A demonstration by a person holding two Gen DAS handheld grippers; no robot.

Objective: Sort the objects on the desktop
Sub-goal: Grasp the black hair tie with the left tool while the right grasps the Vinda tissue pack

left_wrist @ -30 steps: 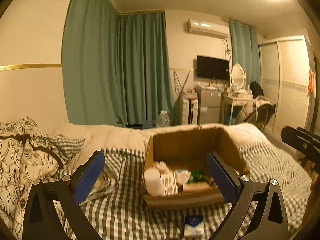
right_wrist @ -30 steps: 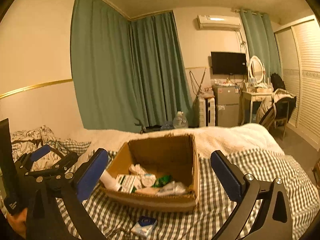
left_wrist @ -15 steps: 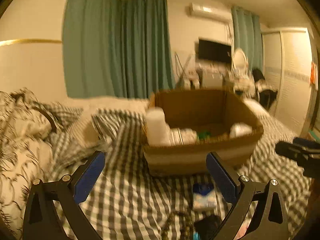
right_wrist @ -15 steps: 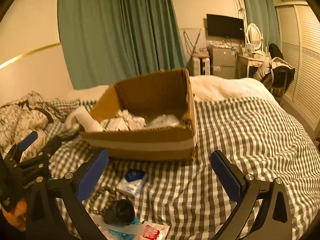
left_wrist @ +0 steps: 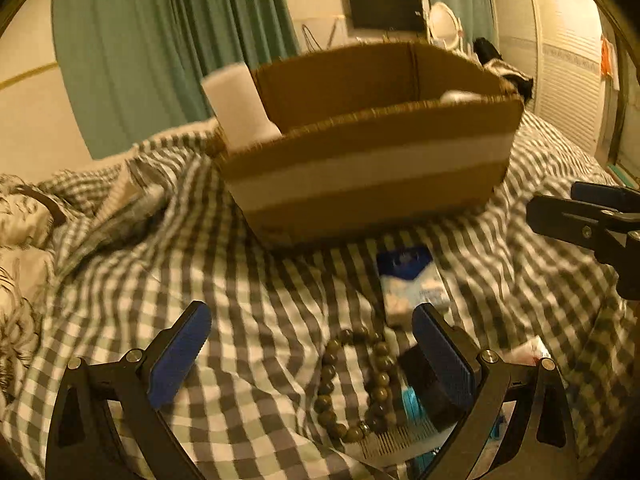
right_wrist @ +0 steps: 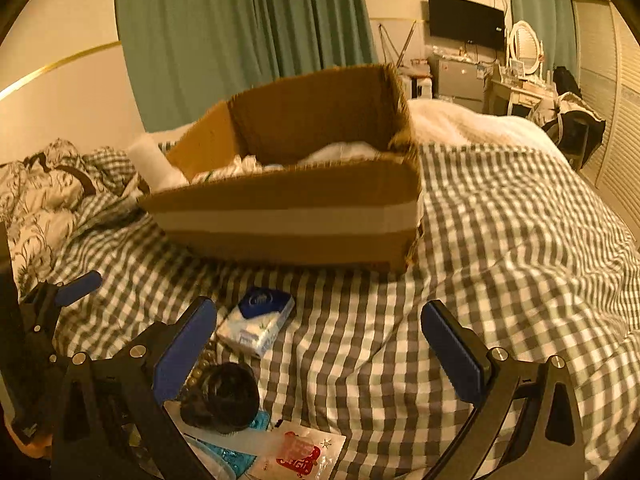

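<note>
Sitting on a bed with a checked blanket (right_wrist: 500, 240) is a brown cardboard box (left_wrist: 372, 168), in the upper middle of both views. A white tube (left_wrist: 238, 108) leans out of the box's left corner, and crumpled white things (right_wrist: 340, 152) lie inside.

Just in front of the box, a blue and white tissue pack (right_wrist: 258, 320) lies flat on the blanket. Below it, in the lower part of the left wrist view, is a loop of brown beads (left_wrist: 352, 384). A round black thing (right_wrist: 222, 396) sits touching the beads. A small packet with red print (right_wrist: 298, 452) and a shiny blue wrapper (right_wrist: 228, 454) lie at the bottom of the right wrist view. A small comb (left_wrist: 396, 442) peeks out under the beads.

The left gripper (left_wrist: 310, 354) hangs above the blanket with its blue fingers (left_wrist: 178, 354) spread wide, holding nothing. The right gripper (right_wrist: 320, 354) has its fingers spread wide too, and they are empty. Green curtains (right_wrist: 240, 32) hang at the back.
</note>
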